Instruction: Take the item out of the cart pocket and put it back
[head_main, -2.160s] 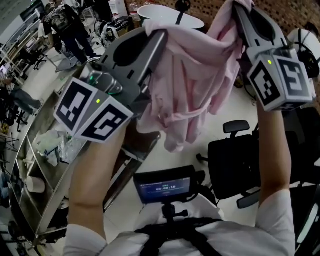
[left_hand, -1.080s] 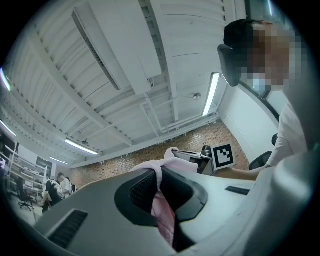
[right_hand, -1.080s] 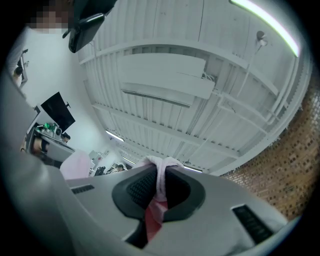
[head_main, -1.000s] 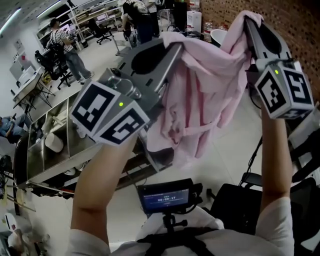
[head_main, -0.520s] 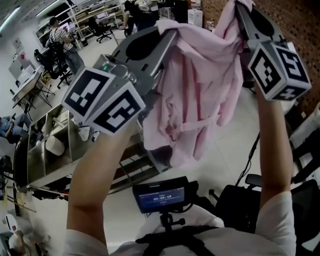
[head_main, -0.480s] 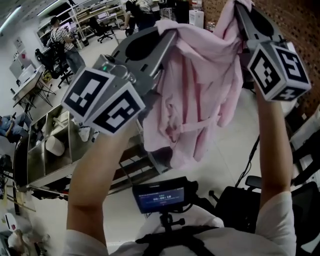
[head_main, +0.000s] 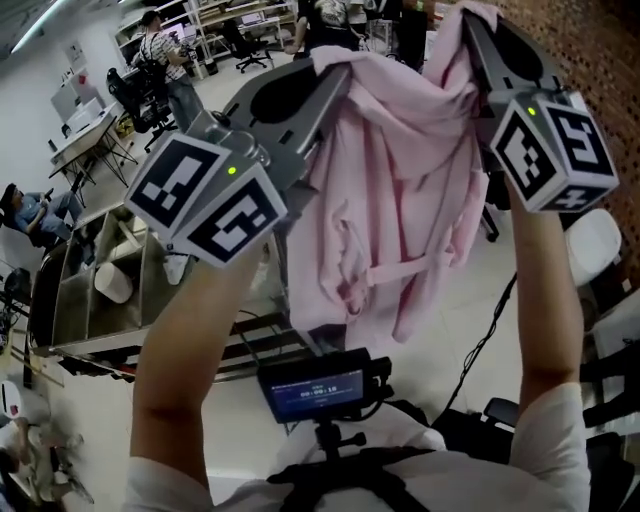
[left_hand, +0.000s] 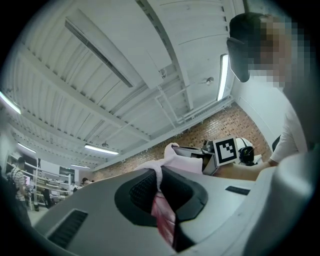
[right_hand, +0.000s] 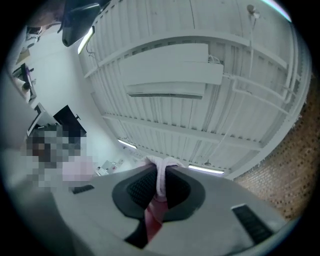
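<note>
The pink garment (head_main: 390, 200) is up in the air, stretched between the two grippers. It hangs well above the metal cart (head_main: 60, 300) with pockets, which stands low on the left. The left gripper (head_main: 335, 78) has its jaws pressed together on one top corner of the garment. The right gripper (head_main: 462, 18) pinches the other top corner, its jaws tight on the cloth. In each gripper view a fold of pink cloth sticks out between the dark pads, with the ceiling behind it.

Not much is different from half a second ago. Both grippers still hold the same corners, and the garment hangs spread out the same way, with its thin strap across the front. What has changed is the room behind. The person in the striped shirt (head_main: 160, 40) at the back now sits further right in the head view. A white round seat (head_main: 592, 245) now shows at the right edge. The black chair (head_main: 500, 425) at the bottom right shows less than before. The small screen (head_main: 320, 385) stays just under the garment.
</note>
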